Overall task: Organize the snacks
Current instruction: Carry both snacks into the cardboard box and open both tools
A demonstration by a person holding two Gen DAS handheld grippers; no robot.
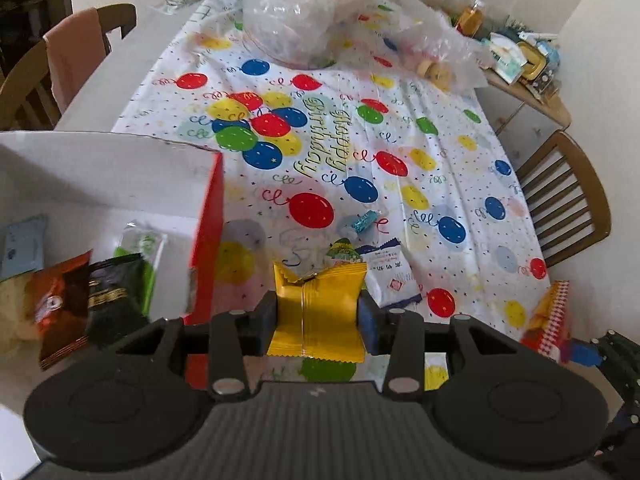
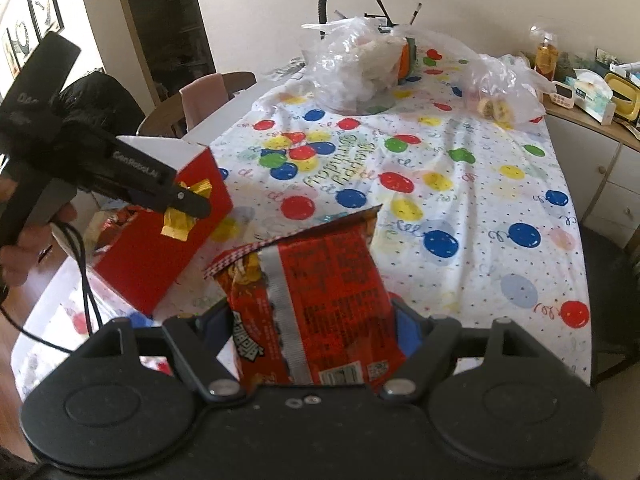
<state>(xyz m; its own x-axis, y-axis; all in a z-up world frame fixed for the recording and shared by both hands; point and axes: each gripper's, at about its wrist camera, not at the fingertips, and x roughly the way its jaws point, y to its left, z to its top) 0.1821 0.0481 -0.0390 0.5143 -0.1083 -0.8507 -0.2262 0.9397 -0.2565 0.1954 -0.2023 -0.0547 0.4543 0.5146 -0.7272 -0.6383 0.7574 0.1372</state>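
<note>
While both hands are raised over the table [image 1: 400, 92], the stock stands thus, reckoned from the red box [image 2: 160, 248].

Left tool [image 1: 318, 316]: pressed in on a gold snack packet [image 1: 318, 312], pinched by its two sides and held in the air just beside the box's red outer wall, on the side facing the open cloth.

Right tool [image 2: 316, 320]: jaws wide but clamped on a red snack bag [image 2: 320, 300], its torn top edge pointing away from the box, held above the cloth near the box's front corner.

Inside the box: a brown packet [image 1: 60, 308], a black packet [image 1: 116, 296], a green-and-clear packet [image 1: 140, 244] and a pale blue one [image 1: 22, 248], lying against each other on the white floor.

On the balloon tablecloth [image 1: 440, 184] near the box: a white-and-blue sachet [image 1: 390, 276], a small green-and-yellow sweet [image 1: 342, 248] and a teal-wrapped sweet [image 1: 362, 222].

Well apart from the box, at the table's far end: two clear plastic bags [image 2: 360, 68].
</note>
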